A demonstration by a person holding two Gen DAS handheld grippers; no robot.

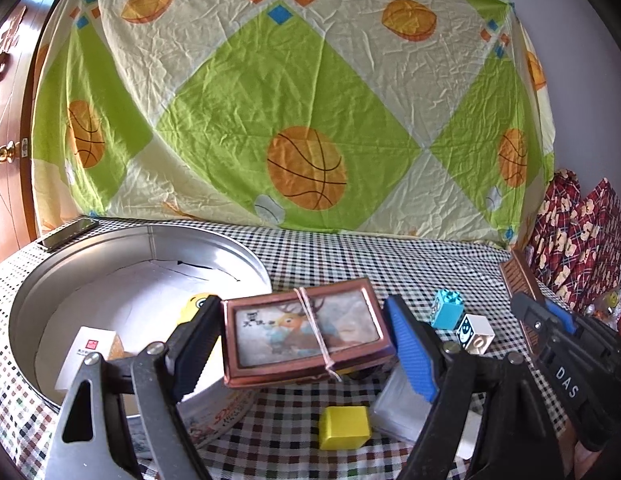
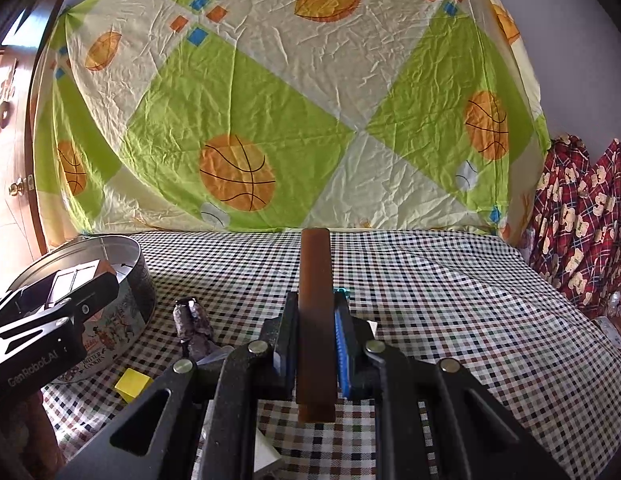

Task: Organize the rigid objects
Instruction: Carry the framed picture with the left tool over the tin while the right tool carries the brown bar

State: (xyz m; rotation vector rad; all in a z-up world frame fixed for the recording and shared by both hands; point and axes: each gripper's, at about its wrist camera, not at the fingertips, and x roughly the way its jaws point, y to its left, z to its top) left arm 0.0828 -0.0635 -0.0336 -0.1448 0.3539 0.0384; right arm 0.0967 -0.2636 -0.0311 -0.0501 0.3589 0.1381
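My left gripper [image 1: 306, 340] is shut on a copper-framed picture box [image 1: 306, 336] bound with a rubber band, held above the checked table beside the round metal tin's rim [image 1: 246, 252]. The tin holds a white card box [image 1: 86, 356] and a yellow toy [image 1: 194, 304]. My right gripper [image 2: 315, 336] is shut on a brown wooden piece [image 2: 315, 320], held edge-on above the table; it shows at the right of the left wrist view [image 1: 518, 280]. A yellow cube [image 1: 344, 428], a cyan brick [image 1: 446, 308] and a white brick [image 1: 476, 334] lie on the table.
A clear plastic case [image 1: 402, 408] lies by the yellow cube. A phone [image 1: 66, 232] lies behind the tin. A small purple-grey figure [image 2: 192, 324] stands near the tin [image 2: 138, 280]. A basketball-print sheet hangs behind; red plaid fabric [image 2: 578, 220] is at the right edge.
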